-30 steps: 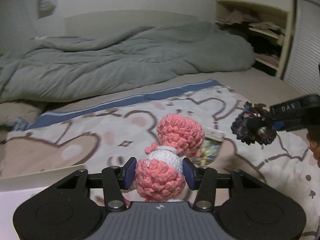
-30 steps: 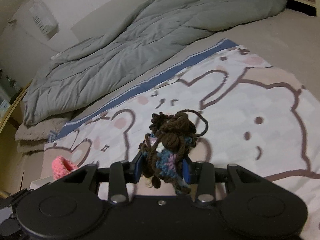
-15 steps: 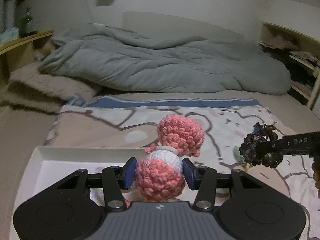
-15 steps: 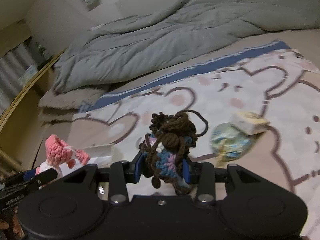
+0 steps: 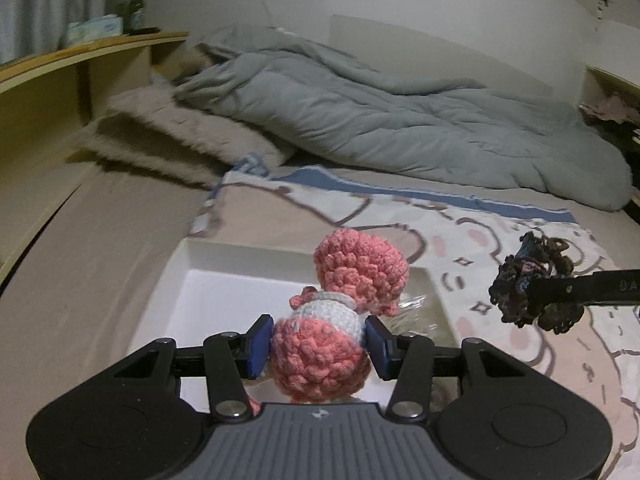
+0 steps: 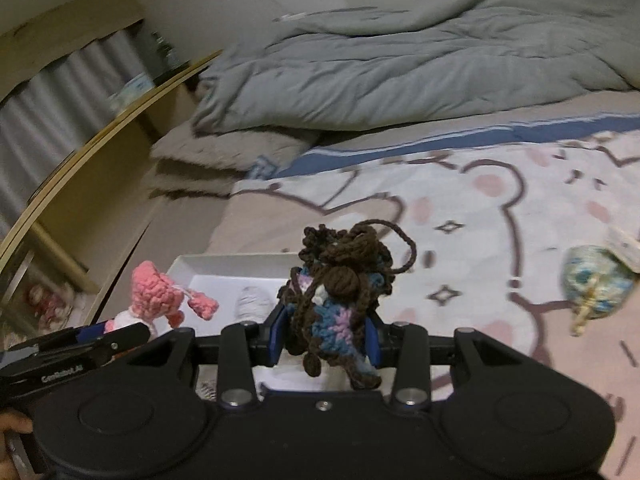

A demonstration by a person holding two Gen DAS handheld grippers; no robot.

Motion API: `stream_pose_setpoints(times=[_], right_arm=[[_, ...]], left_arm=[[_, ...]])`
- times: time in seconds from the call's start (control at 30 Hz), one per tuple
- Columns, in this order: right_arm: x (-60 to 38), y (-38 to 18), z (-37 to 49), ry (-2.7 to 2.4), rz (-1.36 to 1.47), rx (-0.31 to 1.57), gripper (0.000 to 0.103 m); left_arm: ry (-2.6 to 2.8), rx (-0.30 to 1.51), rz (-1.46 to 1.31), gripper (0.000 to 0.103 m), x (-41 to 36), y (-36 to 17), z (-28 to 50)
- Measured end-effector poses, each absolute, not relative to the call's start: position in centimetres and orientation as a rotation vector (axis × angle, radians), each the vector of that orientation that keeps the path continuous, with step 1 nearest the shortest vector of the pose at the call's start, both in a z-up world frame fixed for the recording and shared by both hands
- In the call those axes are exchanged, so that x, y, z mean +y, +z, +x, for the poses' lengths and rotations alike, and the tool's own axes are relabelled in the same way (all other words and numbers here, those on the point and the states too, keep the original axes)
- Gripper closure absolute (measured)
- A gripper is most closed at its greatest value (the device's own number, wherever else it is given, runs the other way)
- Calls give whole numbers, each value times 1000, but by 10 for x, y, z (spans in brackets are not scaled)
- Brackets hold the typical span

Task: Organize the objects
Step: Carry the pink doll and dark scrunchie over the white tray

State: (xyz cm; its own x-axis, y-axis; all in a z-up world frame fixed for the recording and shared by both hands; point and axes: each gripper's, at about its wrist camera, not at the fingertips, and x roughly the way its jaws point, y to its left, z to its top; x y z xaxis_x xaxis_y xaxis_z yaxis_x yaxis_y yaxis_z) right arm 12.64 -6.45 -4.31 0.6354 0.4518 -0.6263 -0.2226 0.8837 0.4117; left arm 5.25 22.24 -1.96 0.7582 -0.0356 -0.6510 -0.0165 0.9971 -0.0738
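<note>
My left gripper (image 5: 318, 346) is shut on a pink and white crochet doll (image 5: 340, 320), which hangs over a white tray (image 5: 208, 280) lying on the bed. In the right wrist view the same pink doll (image 6: 156, 296) shows at the lower left above the white tray (image 6: 224, 266). My right gripper (image 6: 324, 338) is shut on a brown crochet doll (image 6: 340, 296) with blue and pink patches, held at the tray's right edge. That brown doll (image 5: 532, 284) also appears at the right of the left wrist view. A small whitish knitted piece (image 6: 252, 302) lies in the tray.
A blue-green yarn ball (image 6: 596, 284) with a paper label lies on the bear-print sheet (image 6: 500, 216) to the right. A rumpled grey duvet (image 5: 400, 124) and a beige pillow (image 5: 172, 144) fill the far side. A wooden shelf (image 5: 80, 64) runs along the left.
Both grippers have swung left across the bed with their dolls still held. The white tray has come under them, and the yarn ball has slid off to the right.
</note>
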Motion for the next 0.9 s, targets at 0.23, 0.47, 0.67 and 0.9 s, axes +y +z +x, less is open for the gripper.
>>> stream_pose_setpoints(times=[0.23, 0.47, 0.67, 0.9], right_arm=[[-13, -45, 120, 488, 251, 801, 63], [46, -60, 108, 582, 240, 856, 63], [91, -66, 101, 644, 211, 884, 63], [122, -73, 98, 670, 221, 917, 44]], left_arm=[[78, 731, -109, 52, 269, -30, 35], [184, 770, -177, 52, 308, -40, 24], [223, 814, -203, 52, 324, -51, 20], [239, 846, -198, 51, 329, -63, 20]])
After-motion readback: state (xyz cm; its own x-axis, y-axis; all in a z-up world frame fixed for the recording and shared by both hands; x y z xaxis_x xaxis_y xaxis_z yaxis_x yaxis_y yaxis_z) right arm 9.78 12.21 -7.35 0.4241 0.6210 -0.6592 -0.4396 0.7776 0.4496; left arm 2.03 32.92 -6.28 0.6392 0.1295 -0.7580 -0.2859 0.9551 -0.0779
